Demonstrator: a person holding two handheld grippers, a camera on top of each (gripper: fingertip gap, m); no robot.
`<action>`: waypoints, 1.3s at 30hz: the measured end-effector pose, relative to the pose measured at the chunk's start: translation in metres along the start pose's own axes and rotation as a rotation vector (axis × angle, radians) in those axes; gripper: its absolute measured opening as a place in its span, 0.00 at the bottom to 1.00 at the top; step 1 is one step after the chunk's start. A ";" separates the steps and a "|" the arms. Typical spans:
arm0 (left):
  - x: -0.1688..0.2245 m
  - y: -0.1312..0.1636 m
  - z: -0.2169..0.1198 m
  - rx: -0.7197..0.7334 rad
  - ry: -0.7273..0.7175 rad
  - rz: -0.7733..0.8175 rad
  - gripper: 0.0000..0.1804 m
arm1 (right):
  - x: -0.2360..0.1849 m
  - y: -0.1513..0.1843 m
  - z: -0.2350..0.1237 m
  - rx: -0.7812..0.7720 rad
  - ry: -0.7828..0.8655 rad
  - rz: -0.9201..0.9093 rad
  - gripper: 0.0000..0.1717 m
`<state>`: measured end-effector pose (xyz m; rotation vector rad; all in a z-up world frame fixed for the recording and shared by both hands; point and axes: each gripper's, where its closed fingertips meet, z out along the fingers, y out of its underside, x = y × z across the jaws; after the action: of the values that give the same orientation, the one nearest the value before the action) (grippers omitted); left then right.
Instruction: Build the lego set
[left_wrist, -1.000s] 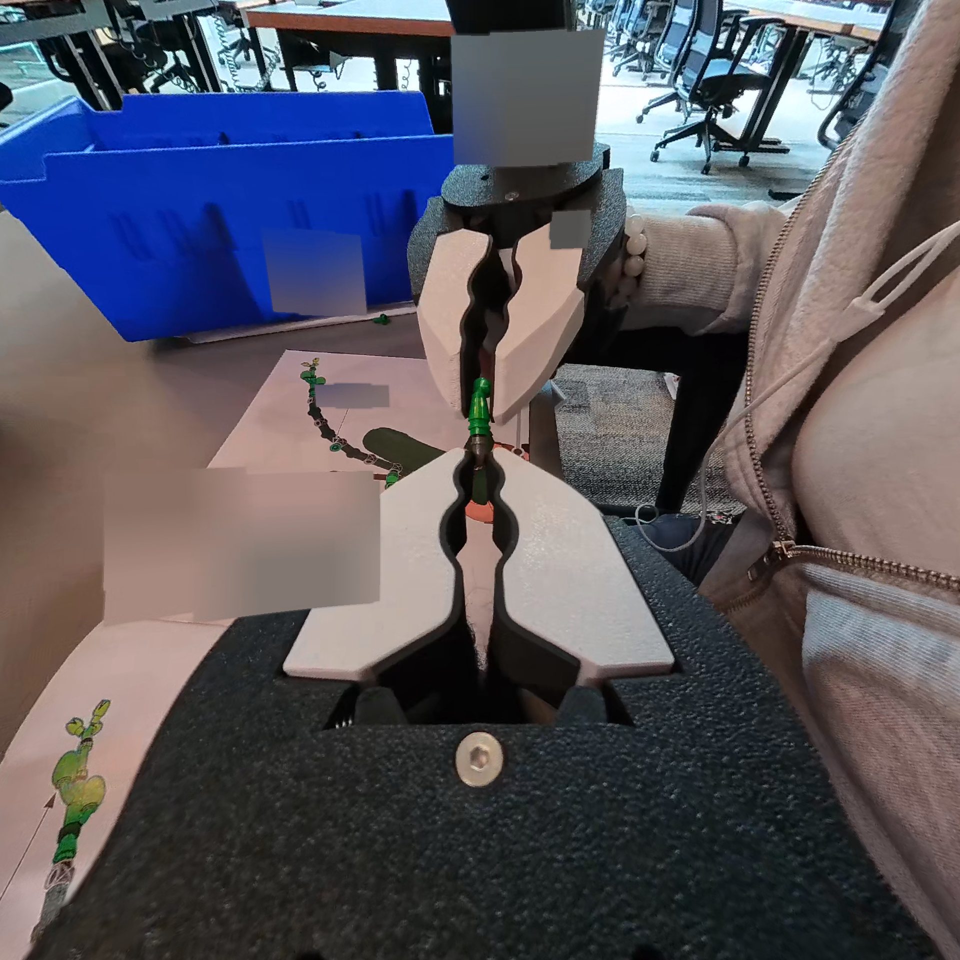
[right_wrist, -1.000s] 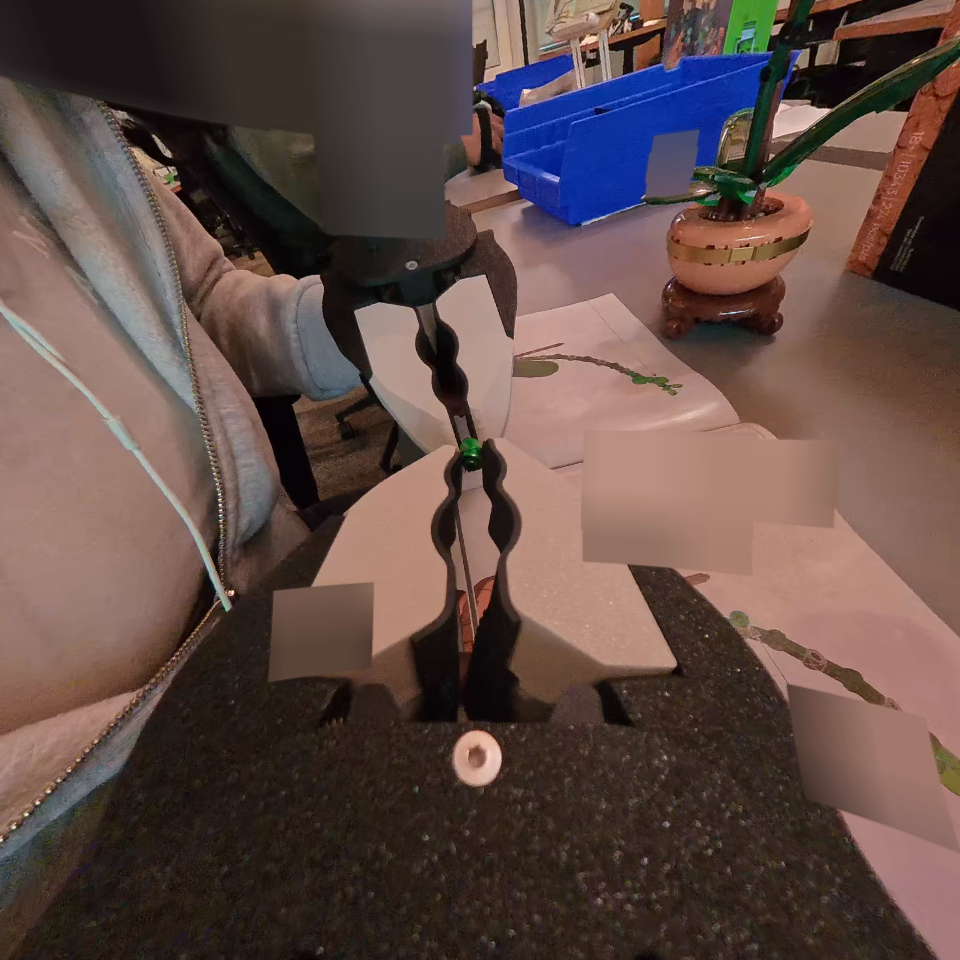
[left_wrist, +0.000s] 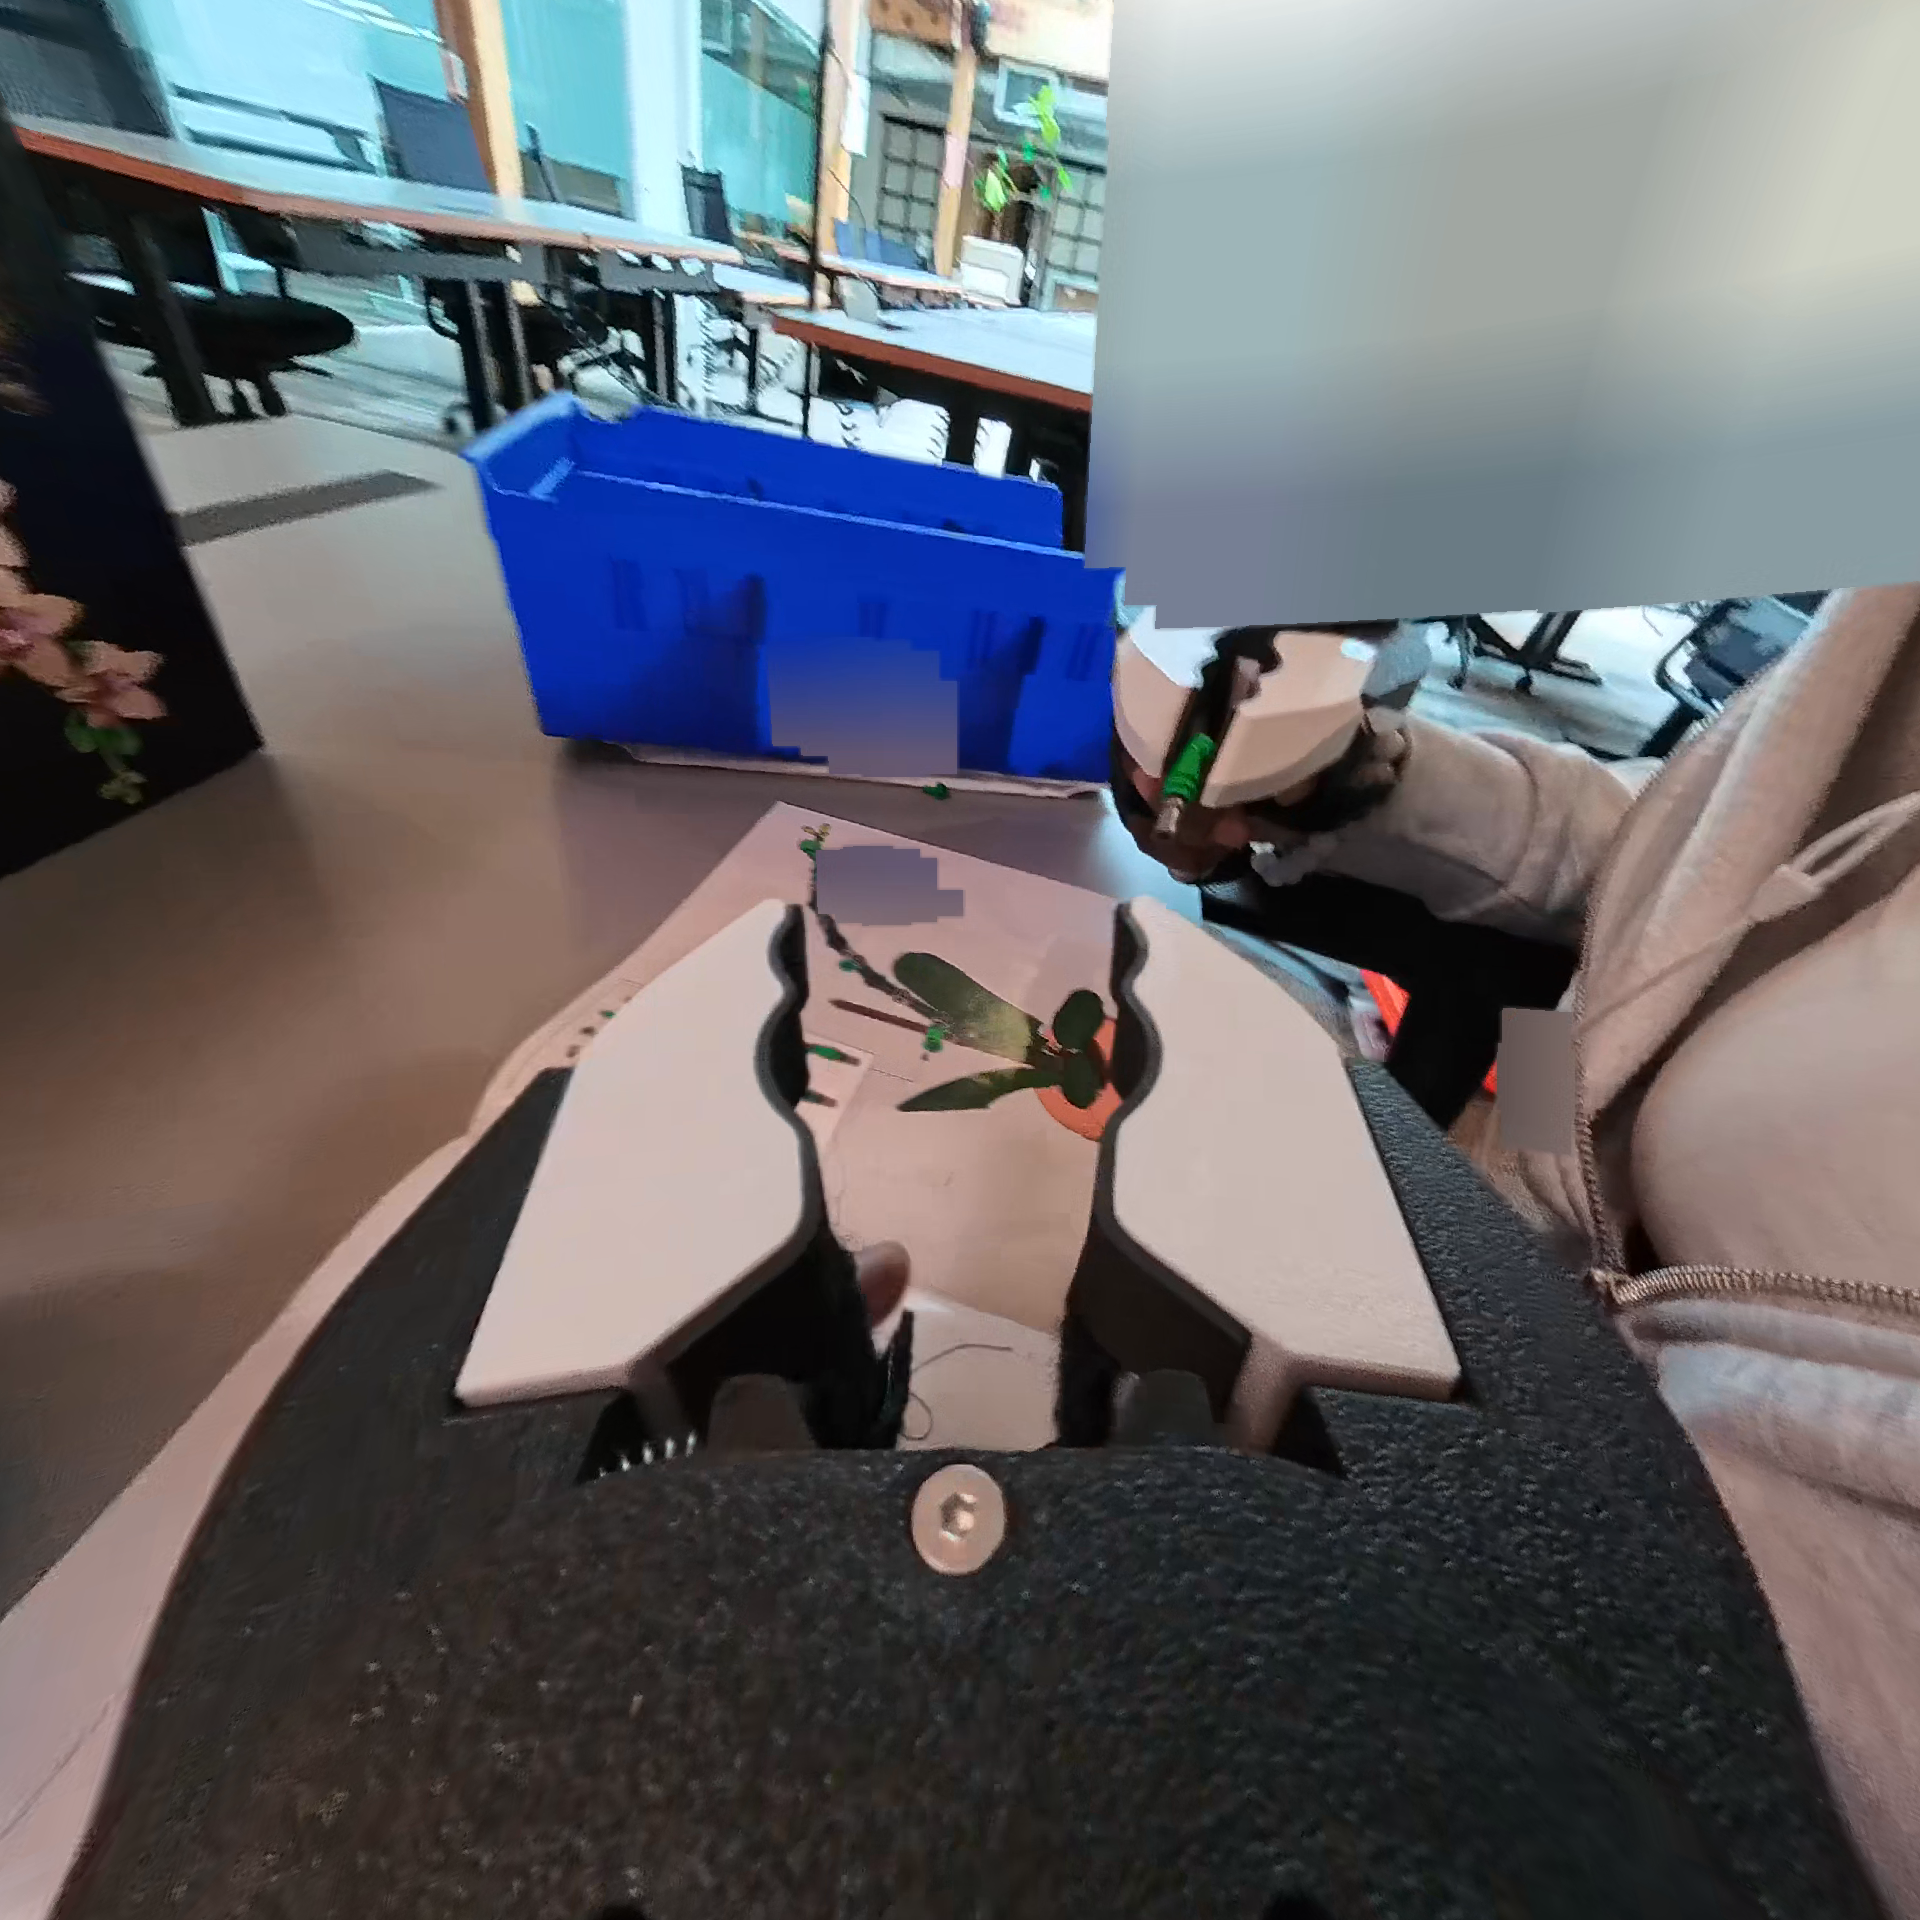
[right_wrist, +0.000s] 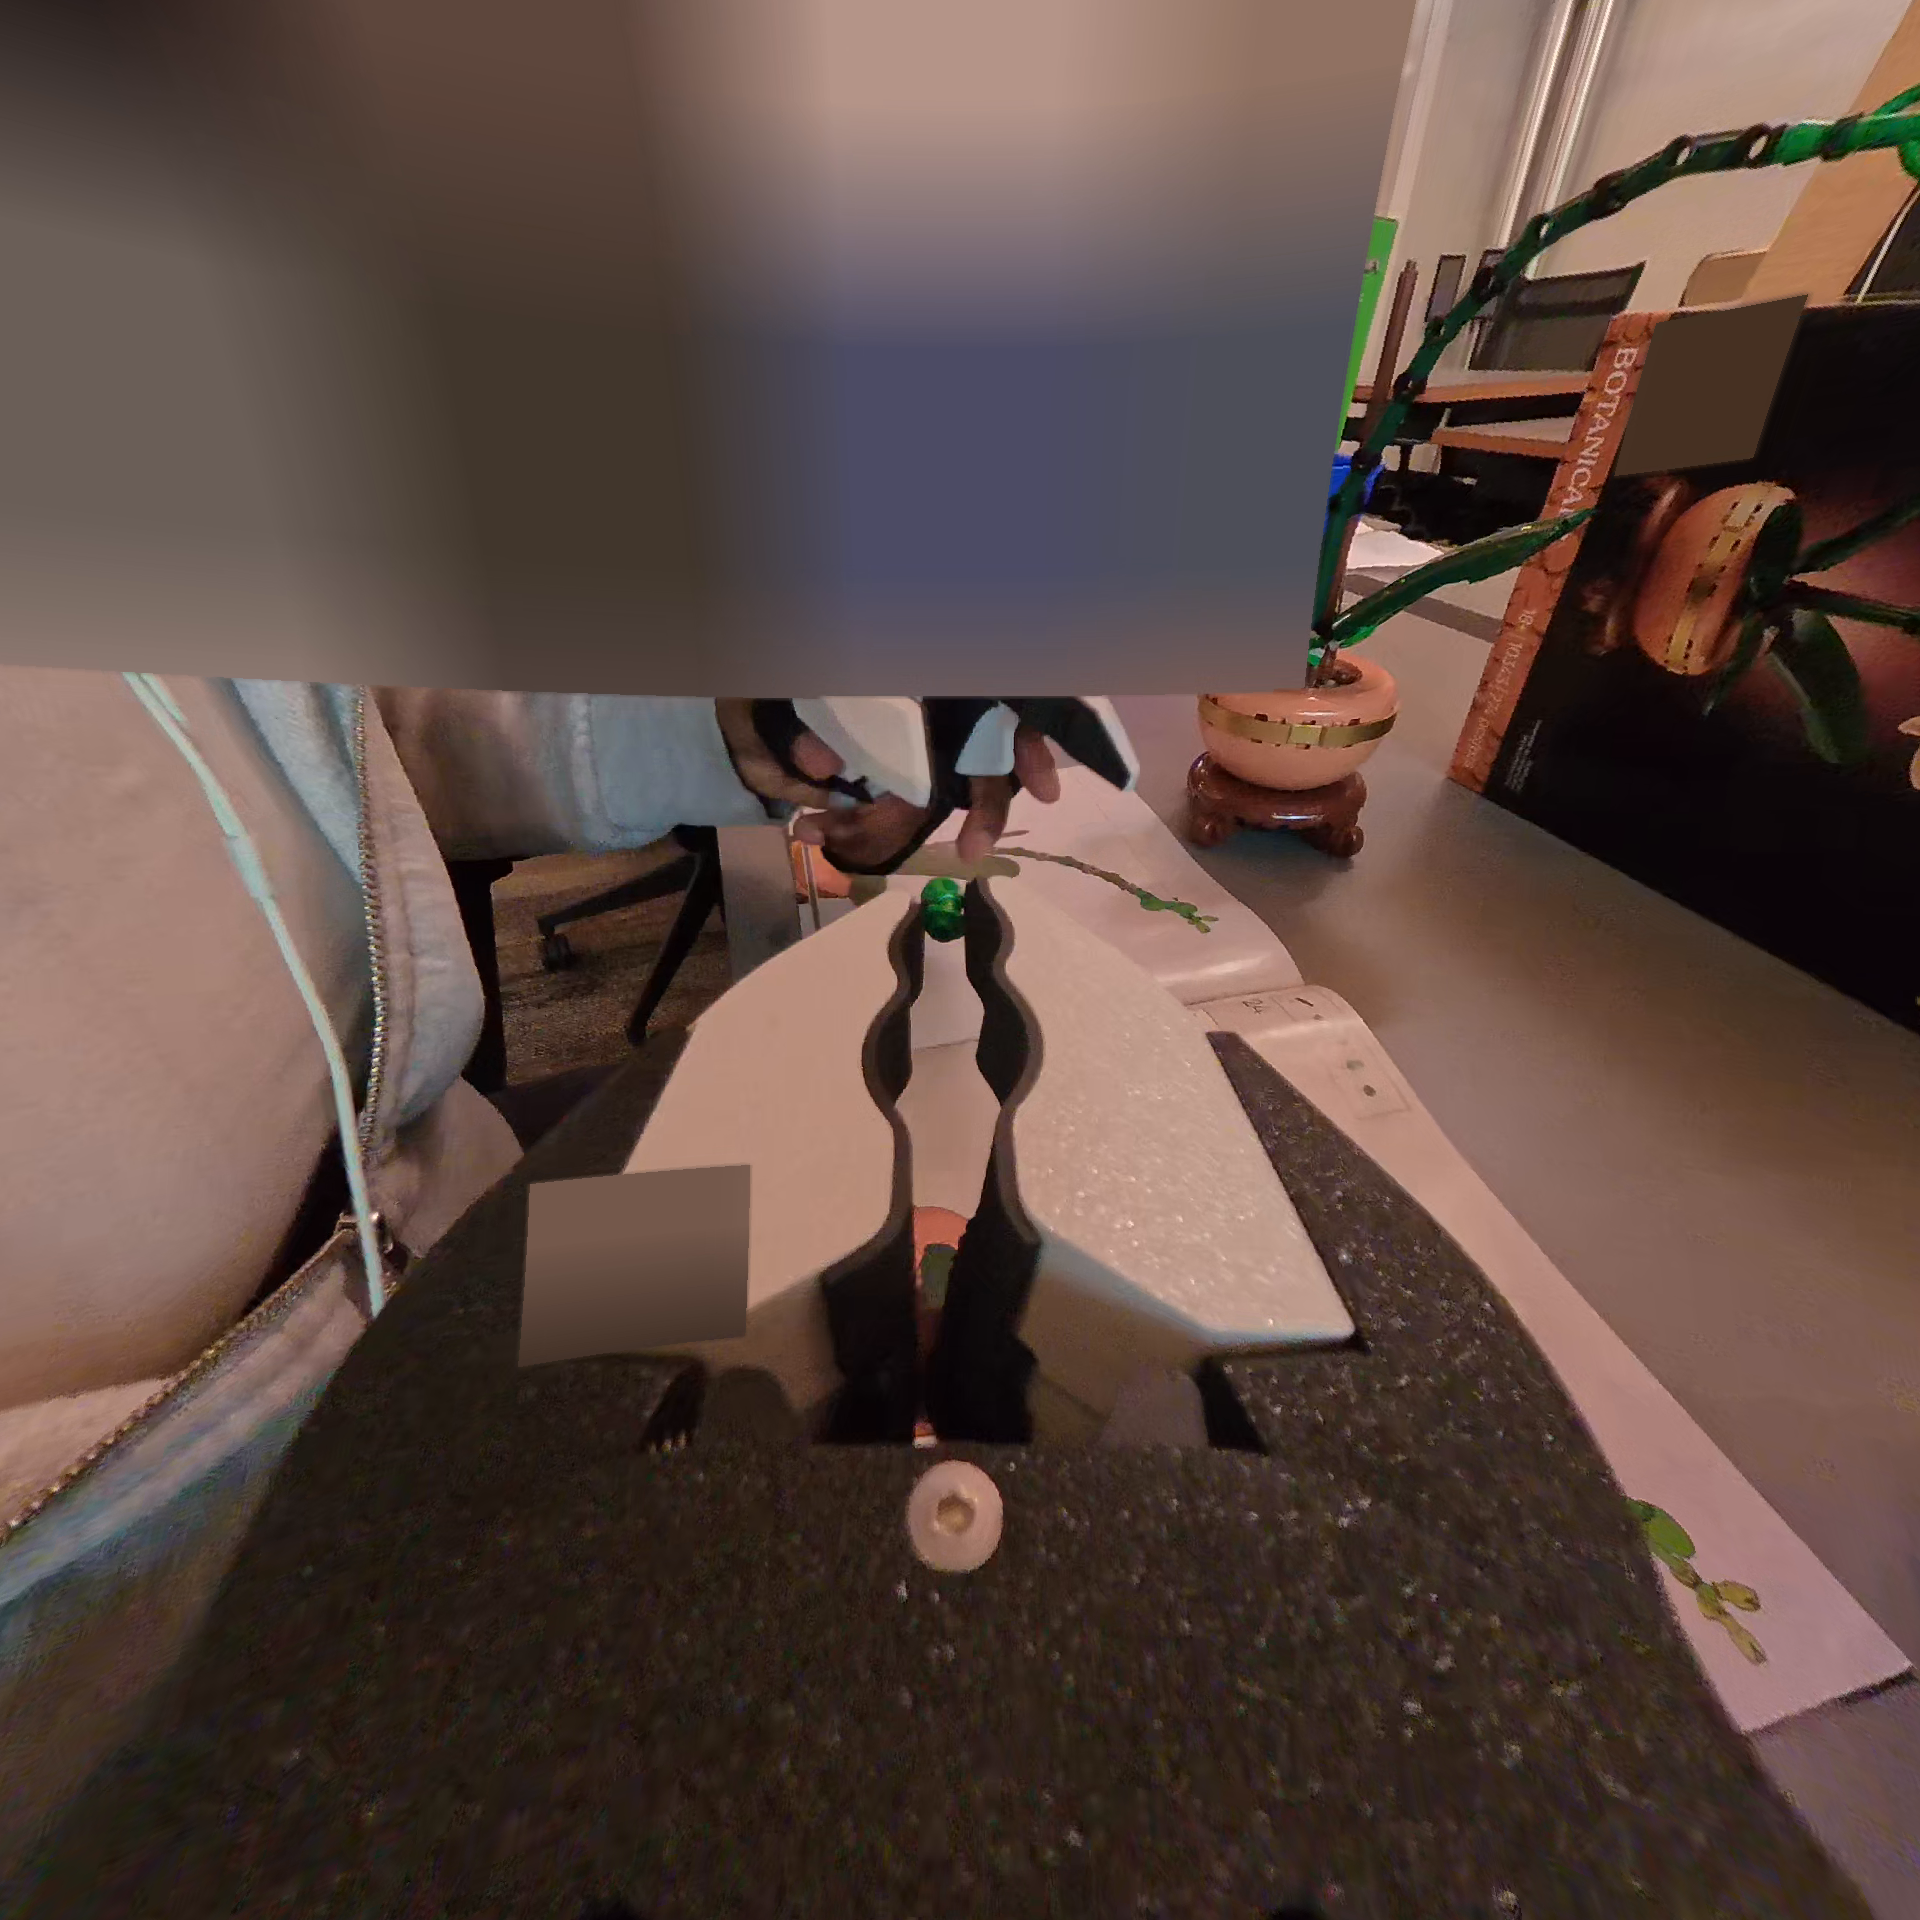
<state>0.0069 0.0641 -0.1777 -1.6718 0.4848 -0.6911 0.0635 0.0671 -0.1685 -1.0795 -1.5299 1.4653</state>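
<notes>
The small green plastic stem piece with a brownish pin end (right_wrist: 941, 908) sits pinched at the very tips of my right gripper (right_wrist: 943, 914), just above the centre of the right wrist view, with both dark wavy pads pressing on it from either side. In the left wrist view the same piece (left_wrist: 1184, 774) shows at the right of the frame, sticking out downward and to the left from between the white fingers (left_wrist: 1288, 727) of that gripper, well apart from my left gripper (left_wrist: 961, 914). My left gripper stands spread wide in the middle of its frame, nothing between its pads, with the open white instruction booklet printed with a green plant (left_wrist: 977, 1023) lying on the table beneath the gap. Behind the booklet, toward the upper middle, stands a blue plastic bin (left_wrist: 790, 592) on the grey tabletop (left_wrist: 260, 935). In the right wrist view my left hand (right_wrist: 883, 800) shows just beyond the pinched piece, and at the right of the frame a peach-coloured brick-built pot with a gold band on a brown stand (right_wrist: 1294, 738) carries a green chain-like stem (right_wrist: 1475, 291), beside a dark box with a plant picture (right_wrist: 1714, 675).
</notes>
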 end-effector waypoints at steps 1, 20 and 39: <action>-0.005 -0.004 -0.004 0.022 -0.021 0.004 0.34 | 0.001 0.001 0.000 -0.003 0.006 -0.003 0.04; -0.147 -0.059 -0.178 -0.049 -0.618 0.325 0.44 | 0.025 0.014 0.008 -0.062 0.086 0.021 0.04; -0.227 -0.009 -0.142 -1.052 -0.149 0.974 0.35 | 0.019 -0.005 -0.001 -0.046 0.186 -0.054 0.04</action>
<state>-0.2565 0.1106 -0.1924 -2.0548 1.5822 0.5201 0.0575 0.0854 -0.1638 -1.1589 -1.4557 1.2619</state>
